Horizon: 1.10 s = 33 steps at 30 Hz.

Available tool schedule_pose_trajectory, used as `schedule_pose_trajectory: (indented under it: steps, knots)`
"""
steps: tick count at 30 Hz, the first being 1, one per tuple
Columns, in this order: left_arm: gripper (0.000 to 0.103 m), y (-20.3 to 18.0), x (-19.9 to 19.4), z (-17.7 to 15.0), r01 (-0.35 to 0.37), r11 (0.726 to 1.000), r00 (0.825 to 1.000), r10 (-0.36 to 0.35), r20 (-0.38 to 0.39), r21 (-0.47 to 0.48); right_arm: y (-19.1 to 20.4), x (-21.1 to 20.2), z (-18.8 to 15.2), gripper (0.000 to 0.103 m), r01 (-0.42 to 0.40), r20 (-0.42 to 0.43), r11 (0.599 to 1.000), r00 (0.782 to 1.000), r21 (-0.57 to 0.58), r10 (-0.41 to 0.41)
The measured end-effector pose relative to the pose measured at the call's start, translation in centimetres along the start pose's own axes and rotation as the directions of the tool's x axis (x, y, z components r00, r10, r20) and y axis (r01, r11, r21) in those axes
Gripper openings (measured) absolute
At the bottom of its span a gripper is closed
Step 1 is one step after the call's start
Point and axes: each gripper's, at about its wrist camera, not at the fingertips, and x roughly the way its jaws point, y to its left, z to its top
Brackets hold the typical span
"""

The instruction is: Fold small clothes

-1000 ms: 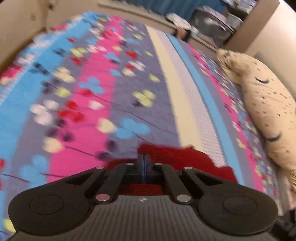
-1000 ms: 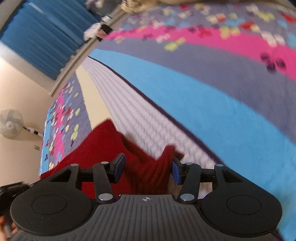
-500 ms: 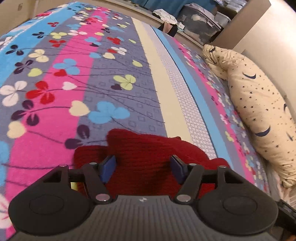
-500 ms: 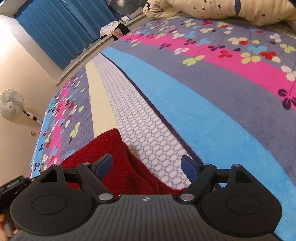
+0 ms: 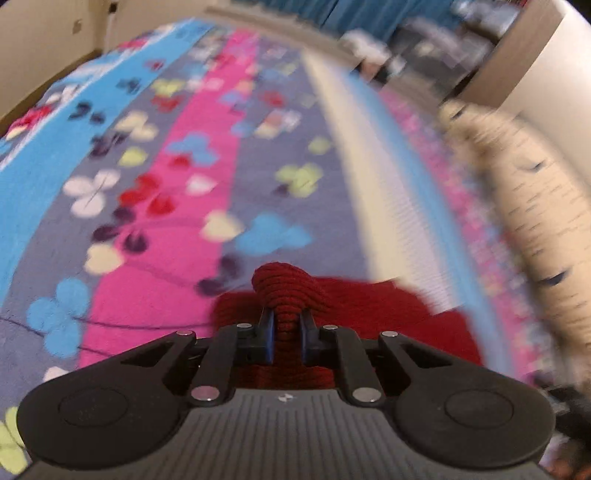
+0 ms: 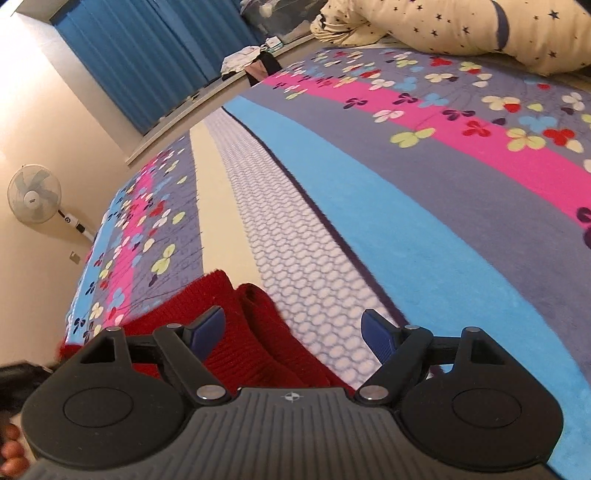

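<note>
A red knit garment (image 5: 388, 306) lies crumpled on the flowered striped bedspread (image 5: 207, 192). My left gripper (image 5: 287, 332) is closing its jaws on a raised fold of that knit (image 5: 284, 284), and both blue pads press on it. The left wrist view is blurred by motion. In the right wrist view the same red garment (image 6: 258, 332) lies under and just ahead of my right gripper (image 6: 293, 319). That gripper is open wide, its left finger over the knit, its right finger over the honeycomb stripe, gripping nothing.
A long cream star-print pillow (image 6: 480, 29) lies along the bed's far side, also seen as the pillow (image 5: 528, 206). A standing fan (image 6: 35, 199) and blue curtains (image 6: 147, 55) are beyond the bed. Fingers of a hand (image 6: 11, 454) show at the lower left.
My left gripper opened over the red knit, sank, and has closed on a bunched fold. My right gripper spread wider, let go of the knit and rolled slightly.
</note>
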Motion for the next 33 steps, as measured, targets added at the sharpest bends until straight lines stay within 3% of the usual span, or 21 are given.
schedule_pose_trajectory:
  steps: [2,4,5,7,8,9,11,12,14,17,19,20,23,25,26,27,28,29,31,33]
  knots:
    - [0.015,0.1,2.5,-0.2,-0.025,1.0,0.999,0.025,-0.042,-0.01,0.3,0.9,0.1,0.082,0.014,-0.019,1.0,1.0,-0.015,-0.015]
    - [0.02,-0.5,2.8,-0.2,-0.033,0.999,0.999,0.033,-0.027,-0.006,0.5,1.4,0.3,0.082,0.001,-0.039,1.0,0.999,-0.017,-0.002]
    - [0.028,-0.6,2.4,-0.1,-0.023,1.0,1.0,0.022,-0.02,-0.017,0.8,1.4,0.4,0.082,-0.023,-0.037,0.999,0.999,-0.028,0.022]
    - [0.06,-0.6,1.4,-0.2,-0.045,0.998,0.999,0.045,-0.009,-0.031,2.0,1.6,0.6,0.079,-0.09,-0.04,0.991,0.995,-0.099,0.086]
    - [0.083,-0.4,0.8,-0.4,-0.069,0.997,0.998,0.069,-0.006,-0.041,2.8,2.1,0.6,0.079,-0.115,-0.06,0.982,0.992,-0.147,0.108]
    - [0.094,-0.2,0.1,-0.8,-0.081,0.995,0.997,0.081,0.002,-0.05,3.5,3.0,0.5,0.076,-0.135,-0.099,0.971,0.988,-0.196,0.118]
    - [0.096,0.0,-1.4,-2.0,-0.094,0.993,0.996,0.095,0.001,-0.077,4.5,6.1,-0.4,0.068,-0.111,-0.203,0.955,0.978,-0.276,0.055]
    - [0.097,0.0,-1.9,-2.6,-0.084,0.993,0.996,0.083,-0.015,-0.077,4.5,7.9,-1.1,0.069,-0.093,-0.257,0.949,0.966,-0.302,0.013]
    - [0.097,-0.2,-2.7,-4.5,-0.087,0.992,0.995,0.083,-0.047,-0.09,4.2,8.7,-0.9,0.073,-0.09,-0.261,0.957,0.965,-0.274,0.016]
    - [0.103,0.0,-3.3,-8.0,-0.041,0.989,0.996,0.03,-0.081,-0.144,3.3,7.6,0.8,0.074,-0.158,-0.285,0.965,0.954,-0.211,0.094]
    - [0.103,0.3,-3.1,-9.9,-0.017,0.985,0.995,-0.001,-0.103,-0.171,2.1,7.5,1.3,0.089,-0.202,-0.304,0.963,0.942,-0.179,0.141]
    - [0.103,0.4,-2.8,-10.6,-0.014,0.984,0.993,-0.007,-0.117,-0.175,1.8,7.9,1.5,0.091,-0.214,-0.325,0.96,0.934,-0.182,0.146]
    - [0.103,1.5,-1.4,-11.8,0.03,0.97,0.989,-0.063,-0.132,-0.24,1.0,10.6,1.6,0.101,-0.252,-0.43,0.948,0.89,-0.196,0.148]
    - [0.103,2.5,-0.8,-11.7,0.057,0.952,0.985,-0.103,-0.137,-0.301,0.1,12.4,1.6,0.103,-0.288,-0.477,0.95,0.856,-0.123,0.197]
    - [0.09,2.8,-0.9,-11.5,0.073,0.945,0.986,-0.116,-0.119,-0.317,-0.3,12.9,1.8,0.103,-0.298,-0.492,0.951,0.842,-0.081,0.222]
    - [0.069,2.9,-1.1,-11.1,0.105,0.945,0.984,-0.144,-0.105,-0.31,-0.5,12.8,1.8,0.096,-0.298,-0.493,0.953,0.838,-0.057,0.233]
    - [0.067,3.0,-1.1,-10.5,0.093,0.948,0.984,-0.133,-0.115,-0.305,-0.6,12.3,1.6,0.073,-0.317,-0.497,0.948,0.825,-0.014,0.269]
    - [0.059,3.2,-1.2,-10.0,0.09,0.949,0.984,-0.131,-0.117,-0.302,-0.7,11.5,1.2,0.066,-0.309,-0.481,0.95,0.828,0.04,0.289]
    - [0.049,3.7,-0.9,-8.6,0.085,0.96,0.984,-0.123,-0.131,-0.266,-0.3,9.2,0.0,0.05,-0.251,-0.416,0.967,0.874,0.052,0.25]
    - [0.039,4.2,-1.0,-7.0,0.071,0.969,0.989,-0.1,-0.113,-0.235,0.4,6.7,-2.3,0.049,-0.198,-0.332,0.979,0.922,0.041,0.2]
